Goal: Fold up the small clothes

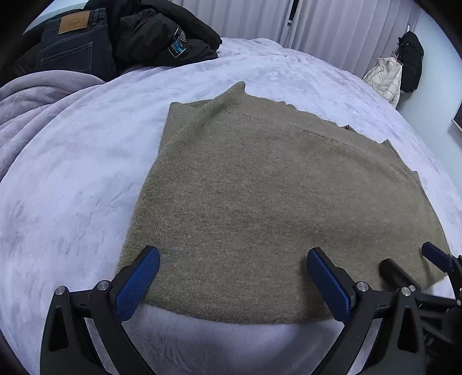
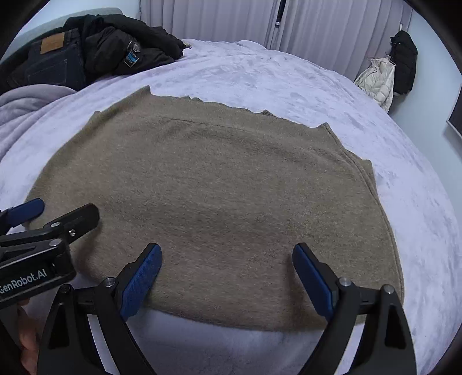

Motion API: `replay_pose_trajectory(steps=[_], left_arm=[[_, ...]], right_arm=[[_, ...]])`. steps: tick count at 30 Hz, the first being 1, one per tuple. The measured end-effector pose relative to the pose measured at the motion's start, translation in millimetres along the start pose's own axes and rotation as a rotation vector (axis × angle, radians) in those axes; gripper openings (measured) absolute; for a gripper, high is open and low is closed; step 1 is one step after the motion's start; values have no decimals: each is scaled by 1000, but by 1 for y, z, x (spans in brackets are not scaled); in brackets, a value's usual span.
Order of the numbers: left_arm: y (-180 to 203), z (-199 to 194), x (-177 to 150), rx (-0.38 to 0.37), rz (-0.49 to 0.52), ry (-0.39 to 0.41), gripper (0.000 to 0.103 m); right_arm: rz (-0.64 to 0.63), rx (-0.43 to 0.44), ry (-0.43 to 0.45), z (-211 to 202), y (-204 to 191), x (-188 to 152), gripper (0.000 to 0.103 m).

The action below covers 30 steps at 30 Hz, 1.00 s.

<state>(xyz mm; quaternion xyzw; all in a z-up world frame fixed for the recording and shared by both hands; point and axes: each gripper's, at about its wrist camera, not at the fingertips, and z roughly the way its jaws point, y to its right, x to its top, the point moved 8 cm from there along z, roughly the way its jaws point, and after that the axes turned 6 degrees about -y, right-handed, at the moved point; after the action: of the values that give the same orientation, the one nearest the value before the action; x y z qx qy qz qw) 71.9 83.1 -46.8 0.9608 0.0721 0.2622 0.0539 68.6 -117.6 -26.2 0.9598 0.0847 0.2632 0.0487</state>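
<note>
A tan knit sweater [image 1: 254,202] lies flat on the bed [image 1: 72,187], folded to a rough rectangle, its near edge just at the tips of both tools. Its collar end points away toward the curtains [image 1: 332,26] and its hem toward the person; whether length or width is the longer side cannot be told through the fisheye. The left hand-held gripper [image 1: 232,277] is released, its blue pads [image 1: 138,282] spread wide over the sweater's near left part, nothing between them. The right hand-held gripper [image 2: 226,271] is likewise spread and empty over the near right part. The left view alone shows the sweater's left edge in full, with bare bed beside it; the right view alone shows the right edge curving down to the near corner, a "GenRobot.AI" label on the other tool and a bit of the hand [image 2: 27,343] holding it. Jeans [image 1: 72,43] and a black jacket [image 1: 161,34] lie at the far left of the bed, well apart from the sweater.
</note>
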Motion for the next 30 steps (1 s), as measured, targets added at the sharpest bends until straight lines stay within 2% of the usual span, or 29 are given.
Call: replay_pose_trajectory(steps=[5,7,9,11,12,16,18,20,22,24,25,27,29,30], left_arm=[[-11,-7,-11,-27,22,21,102],[-11,-9,-16,-23,40,32,102],[-9,-6,-18,-10,52,35,102],[-7,-3,-19,9,62,27,102],[-7,-4,-19,15,65,28,102],[-2,-21,-16,6,57,37,102],[9,-29,-3,-20,86,64,102],[17,-26,19,-13,112,68,102],[19,-8,43,-33,87,22,102],[11,20,65,-43,19,-53,102],[5,34,74,-36,-10,-84,102],[-8,56,85,25,-43,-146,102],[-13,51,97,71,-80,-147,102],[-11,43,102,58,-86,-130,102]], right_arm=[[176,-20,-35,3,89,-25,93],[216,-4,-27,0,115,-34,93],[259,-44,-45,3,135,-44,94],[306,16,-46,9,141,-47,94],[312,17,-40,8,141,-47,94],[254,-50,11,6,132,-46,94],[263,-52,42,8,131,-49,95],[280,-40,47,10,134,-49,96],[283,-36,41,11,135,-48,98],[283,-34,42,10,134,-49,99],[284,-31,43,10,134,-49,99],[285,-16,37,9,136,-48,99],[291,21,9,2,139,-47,99],[305,32,12,-6,143,-45,99]])
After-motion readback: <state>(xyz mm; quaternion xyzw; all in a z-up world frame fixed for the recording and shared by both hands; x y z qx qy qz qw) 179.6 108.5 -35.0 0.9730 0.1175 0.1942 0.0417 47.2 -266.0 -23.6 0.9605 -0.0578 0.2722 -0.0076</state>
